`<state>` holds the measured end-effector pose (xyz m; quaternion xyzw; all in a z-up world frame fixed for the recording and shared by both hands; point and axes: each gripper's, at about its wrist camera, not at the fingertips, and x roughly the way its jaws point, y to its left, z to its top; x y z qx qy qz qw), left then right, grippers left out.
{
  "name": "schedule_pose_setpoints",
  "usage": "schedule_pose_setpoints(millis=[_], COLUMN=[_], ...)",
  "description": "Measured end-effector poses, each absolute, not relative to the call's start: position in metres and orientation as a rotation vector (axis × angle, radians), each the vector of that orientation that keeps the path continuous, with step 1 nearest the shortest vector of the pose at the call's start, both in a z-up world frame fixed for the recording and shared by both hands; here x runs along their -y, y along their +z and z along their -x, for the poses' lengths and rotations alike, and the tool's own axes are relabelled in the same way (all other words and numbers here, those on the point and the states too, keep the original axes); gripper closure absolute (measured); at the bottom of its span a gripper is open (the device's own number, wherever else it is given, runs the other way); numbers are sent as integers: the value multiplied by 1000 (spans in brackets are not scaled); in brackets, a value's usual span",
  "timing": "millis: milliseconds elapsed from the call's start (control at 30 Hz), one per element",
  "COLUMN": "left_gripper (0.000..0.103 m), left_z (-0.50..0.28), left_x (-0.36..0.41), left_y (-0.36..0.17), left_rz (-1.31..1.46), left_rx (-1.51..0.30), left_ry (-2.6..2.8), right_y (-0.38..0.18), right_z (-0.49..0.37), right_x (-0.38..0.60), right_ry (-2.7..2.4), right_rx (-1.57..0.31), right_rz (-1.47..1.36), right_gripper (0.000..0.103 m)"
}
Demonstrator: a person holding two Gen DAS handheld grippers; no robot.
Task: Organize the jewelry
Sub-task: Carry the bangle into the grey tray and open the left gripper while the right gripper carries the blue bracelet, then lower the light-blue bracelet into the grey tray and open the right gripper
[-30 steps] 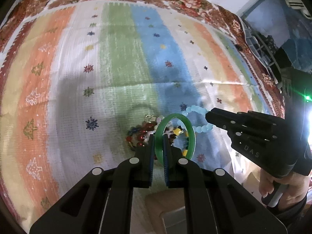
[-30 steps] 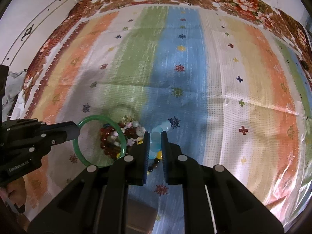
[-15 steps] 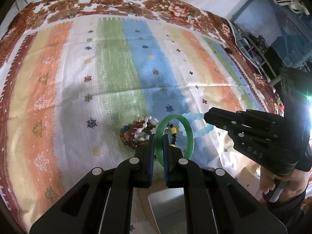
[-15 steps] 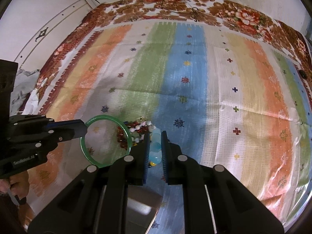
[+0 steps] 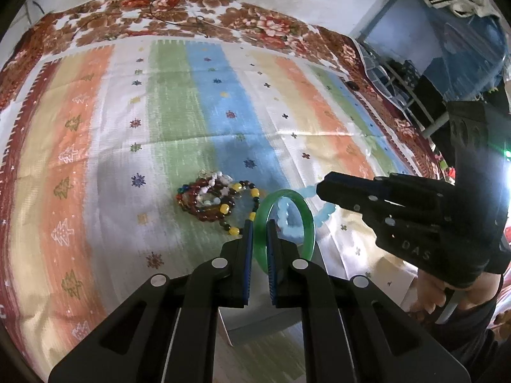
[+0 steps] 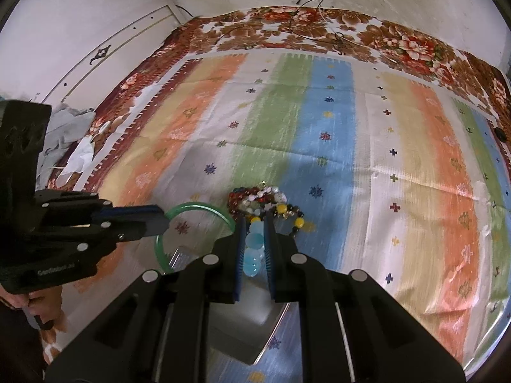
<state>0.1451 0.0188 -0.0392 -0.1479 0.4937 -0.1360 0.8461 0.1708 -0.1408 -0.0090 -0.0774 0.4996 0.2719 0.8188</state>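
Change since earlier frames: both grippers have risen and drawn back from the bead pile, carrying their bracelets with them; the pile now lies ahead of the fingertips instead of directly beneath them.
Left gripper (image 5: 259, 223): jaws pressed together on the rim of the green bangle (image 5: 307, 220), which stands on edge between the blue finger pads and projects forward and to the right of the tips.
Right gripper (image 6: 254, 220): jaws pinching the pale blue bead bracelet (image 6: 254, 249); several round beads sit in the gap between the fingers, the rest hanging below, seen through the bangle in the left wrist view.
Relation of the two: right gripper's tip lies just beside the bangle, on its far right side; contact cannot be judged.
Bead pile (image 5: 212, 198): mixed red, white, yellow and dark beads heaped on the striped cloth (image 5: 95, 166), on the green and blue stripes, just beyond and left of the left gripper's tips.
Metal box (image 6: 242, 328): grey, beneath both grippers at the near edge, partly hidden by the fingers.
Surroundings: floral blanket (image 6: 287, 28) borders the cloth at the far side.
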Motion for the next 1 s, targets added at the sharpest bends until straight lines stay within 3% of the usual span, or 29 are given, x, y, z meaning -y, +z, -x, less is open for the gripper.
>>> schedule_pose_setpoints(millis=[800, 867, 1000], left_gripper=[95, 103, 103], left_z=[-111, -114, -115], left_x=[-9, -10, -8], left_y=[-55, -59, -64], left_rz=[250, 260, 248], left_rx=[-1064, -1078, -1094], left_ry=[-280, -287, -283], right_y=[-15, -18, -22], right_z=[-120, -120, -122], right_x=[145, 145, 145], right_ry=[667, 669, 667], right_rx=[-1068, -1075, -1088], right_rz=[193, 198, 203], right_gripper=[90, 90, 90])
